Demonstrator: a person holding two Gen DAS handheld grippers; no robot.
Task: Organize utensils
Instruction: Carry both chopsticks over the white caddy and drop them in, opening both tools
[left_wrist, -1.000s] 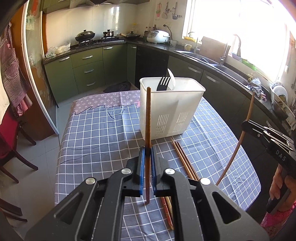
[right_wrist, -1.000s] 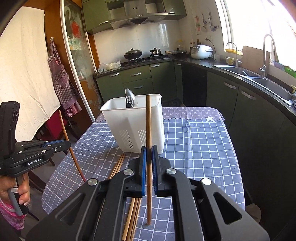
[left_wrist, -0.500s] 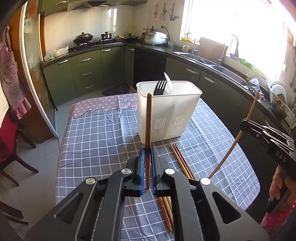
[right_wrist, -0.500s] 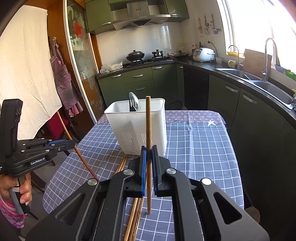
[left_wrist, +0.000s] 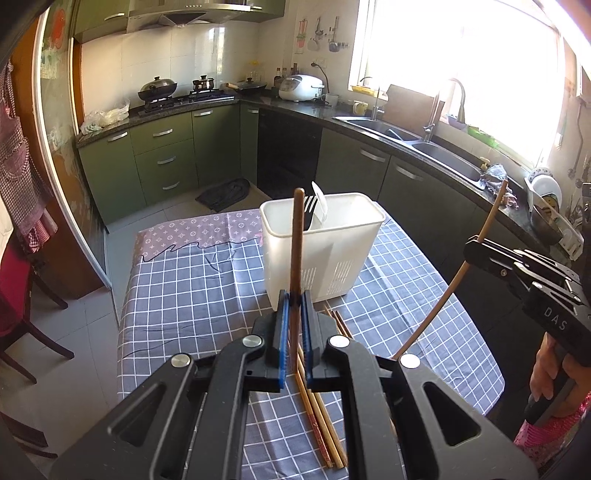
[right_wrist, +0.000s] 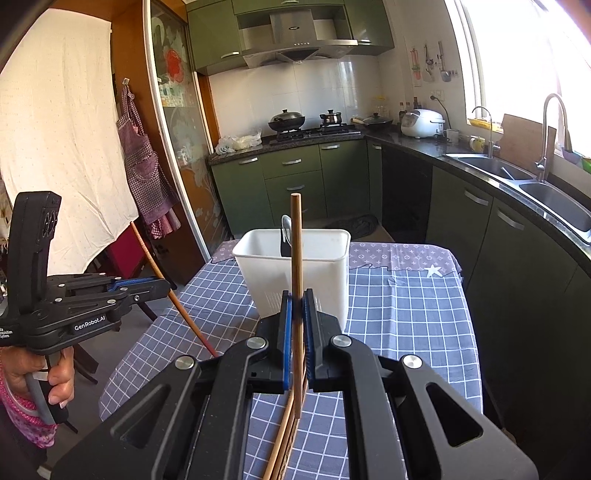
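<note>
My left gripper (left_wrist: 293, 299) is shut on a dark brown chopstick (left_wrist: 296, 236) held upright, short of the white utensil basket (left_wrist: 325, 254). The basket holds a black fork and a white spoon (left_wrist: 319, 206). My right gripper (right_wrist: 297, 299) is shut on a lighter wooden chopstick (right_wrist: 296, 243), also upright in front of the basket (right_wrist: 321, 266). Each gripper shows in the other's view: the right one (left_wrist: 476, 251) and the left one (right_wrist: 162, 286). Several loose chopsticks (left_wrist: 321, 417) lie on the checked tablecloth below.
The table (left_wrist: 177, 295) has a blue checked cloth, with its edges near on both sides. Green kitchen cabinets (left_wrist: 166, 162), a sink counter (left_wrist: 424, 144) and a red chair (left_wrist: 14, 302) surround it.
Both grippers have risen and drawn back a little with their chopsticks; the basket looks smaller and lower in both views. Both grips are unchanged.
</note>
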